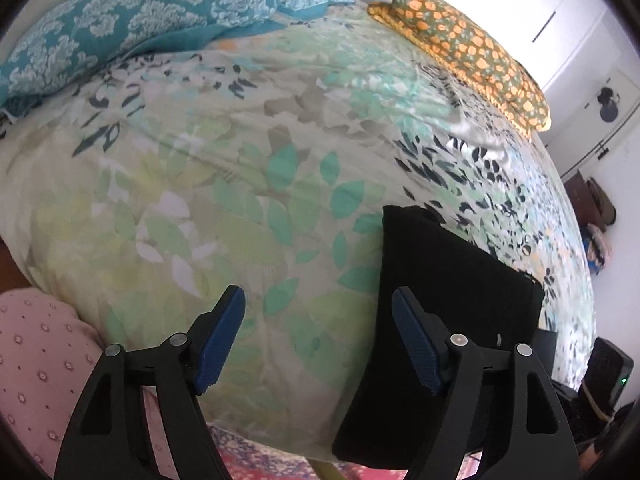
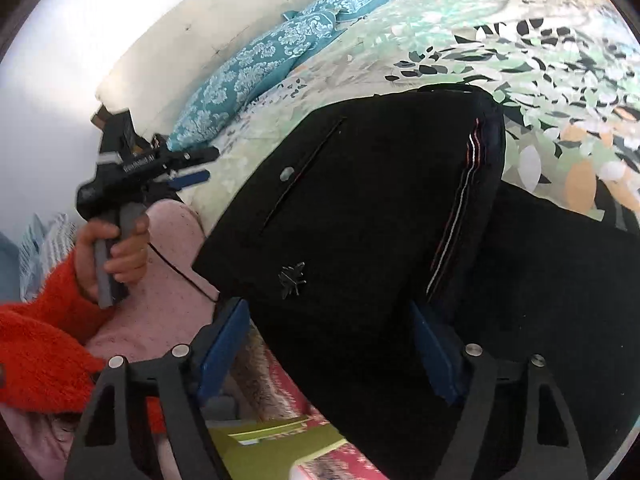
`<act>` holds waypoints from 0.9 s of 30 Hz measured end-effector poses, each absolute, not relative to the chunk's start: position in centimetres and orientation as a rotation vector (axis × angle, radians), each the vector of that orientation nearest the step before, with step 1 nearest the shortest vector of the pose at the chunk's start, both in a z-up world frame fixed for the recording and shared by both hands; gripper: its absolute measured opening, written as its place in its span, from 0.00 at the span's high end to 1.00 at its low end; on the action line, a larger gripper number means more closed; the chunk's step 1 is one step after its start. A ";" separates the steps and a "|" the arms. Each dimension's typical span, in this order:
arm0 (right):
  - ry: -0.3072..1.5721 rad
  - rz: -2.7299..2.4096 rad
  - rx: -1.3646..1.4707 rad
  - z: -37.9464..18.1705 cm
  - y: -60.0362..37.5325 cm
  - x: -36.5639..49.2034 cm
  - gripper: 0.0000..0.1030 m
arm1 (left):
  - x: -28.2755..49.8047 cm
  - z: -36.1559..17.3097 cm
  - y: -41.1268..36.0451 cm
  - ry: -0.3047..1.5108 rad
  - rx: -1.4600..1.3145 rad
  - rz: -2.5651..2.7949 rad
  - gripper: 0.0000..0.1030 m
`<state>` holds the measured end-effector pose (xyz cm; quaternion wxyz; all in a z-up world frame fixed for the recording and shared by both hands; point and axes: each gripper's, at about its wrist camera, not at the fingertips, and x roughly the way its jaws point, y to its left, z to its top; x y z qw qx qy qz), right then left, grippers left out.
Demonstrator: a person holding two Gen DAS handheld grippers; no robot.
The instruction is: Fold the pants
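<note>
Left wrist view: my left tongs [image 1: 318,312] stand wide, empty, over the leaf-print bed [image 1: 200,184], with the folded black pants [image 1: 452,280] just to their right. Right wrist view: right tongs [image 2: 328,320] stand wide above the pants [image 2: 360,200], pads apart from the cloth.

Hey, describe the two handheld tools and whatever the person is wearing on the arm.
Both tools have black angular finger frames with cut-out slots and silver pivot pins, tipped by textured blue pads. Seen from the right wrist view, the left tool has a black body with small white lettering and a grey handle. The sleeve is fuzzy and orange-red.
</note>
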<state>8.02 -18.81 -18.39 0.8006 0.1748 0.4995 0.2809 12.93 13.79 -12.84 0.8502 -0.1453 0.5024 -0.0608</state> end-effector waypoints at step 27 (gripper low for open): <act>1.074 0.640 0.483 -17.3 -19.5 7.3 0.27 | 13.1 -13.4 12.1 1.083 -0.208 -0.107 0.24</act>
